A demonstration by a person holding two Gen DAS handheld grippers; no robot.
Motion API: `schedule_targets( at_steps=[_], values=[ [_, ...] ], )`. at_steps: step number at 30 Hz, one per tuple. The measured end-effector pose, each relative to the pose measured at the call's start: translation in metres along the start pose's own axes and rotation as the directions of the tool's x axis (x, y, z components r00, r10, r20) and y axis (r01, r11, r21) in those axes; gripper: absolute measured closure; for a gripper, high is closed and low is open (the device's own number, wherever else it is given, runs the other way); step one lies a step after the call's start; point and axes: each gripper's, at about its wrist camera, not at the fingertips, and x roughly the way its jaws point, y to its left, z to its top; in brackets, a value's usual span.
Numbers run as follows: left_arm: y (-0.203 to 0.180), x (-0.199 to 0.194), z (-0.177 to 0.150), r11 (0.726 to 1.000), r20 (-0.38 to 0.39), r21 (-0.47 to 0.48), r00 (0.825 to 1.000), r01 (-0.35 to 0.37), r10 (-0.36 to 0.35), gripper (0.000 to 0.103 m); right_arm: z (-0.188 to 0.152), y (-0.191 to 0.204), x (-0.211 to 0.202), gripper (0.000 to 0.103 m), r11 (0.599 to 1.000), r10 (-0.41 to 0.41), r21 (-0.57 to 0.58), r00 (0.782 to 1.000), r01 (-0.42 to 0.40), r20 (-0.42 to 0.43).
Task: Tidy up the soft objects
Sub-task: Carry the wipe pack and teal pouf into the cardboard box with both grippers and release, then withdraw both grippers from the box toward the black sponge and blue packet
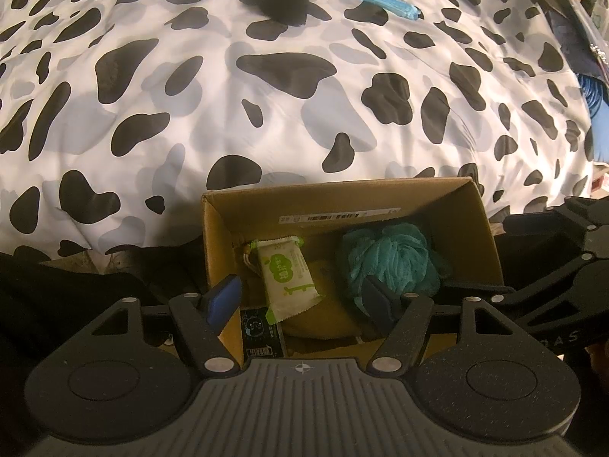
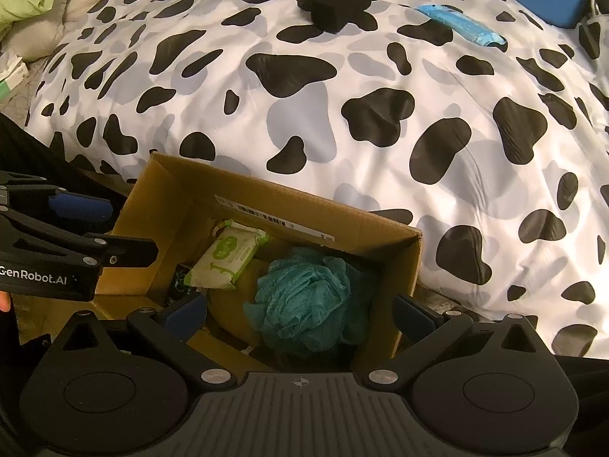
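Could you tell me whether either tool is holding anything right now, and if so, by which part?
Nothing is held: the left tool and right tool are both open above the cardboard box.

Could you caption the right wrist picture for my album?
Open right gripper above a brown cardboard box holding a teal mesh bath pouf.

Left claw (image 1: pixel 300 299): you held it level, jaws spread wide, nothing between its blue pads (image 1: pixel 222 299). Right claw (image 2: pixel 300 312): you held it alongside, close by the left, jaws likewise parted and unloaded. Fingertip of your left hand (image 2: pixel 4 301): glimpsed behind the left claw's body.
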Motion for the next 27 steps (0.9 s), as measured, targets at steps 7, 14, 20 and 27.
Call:
schedule_targets(
  at_steps=[7, 14, 20, 27],
  values=[
    [0.0007, -0.0006, 0.0, 1.0, 0.003, -0.003, 1.0, 0.002, -0.002, 0.034, 0.0003, -0.002, 0.0015, 0.0, 1.0, -0.011, 0.011, 1.0, 0.011, -0.007],
    [0.0003, -0.0016, 0.0006, 1.0, 0.007, -0.007, 1.0, 0.005, -0.005, 0.034, 0.0, -0.0015, 0.0015, 0.0, 1.0, -0.017, 0.009, 1.0, 0.017, -0.008],
    [0.0006, -0.0023, 0.0009, 1.0, 0.014, -0.013, 1.0, 0.007, -0.007, 0.034, 0.0007, -0.0028, 0.0018, 0.0, 1.0, -0.023, 0.013, 1.0, 0.023, -0.005],
    [0.0006, -0.0024, 0.0012, 1.0, 0.018, -0.013, 1.0, 0.009, -0.009, 0.034, 0.0019, -0.006, 0.0004, 0.0, 0.999, -0.034, 0.031, 0.999, 0.034, 0.004]
  ],
)
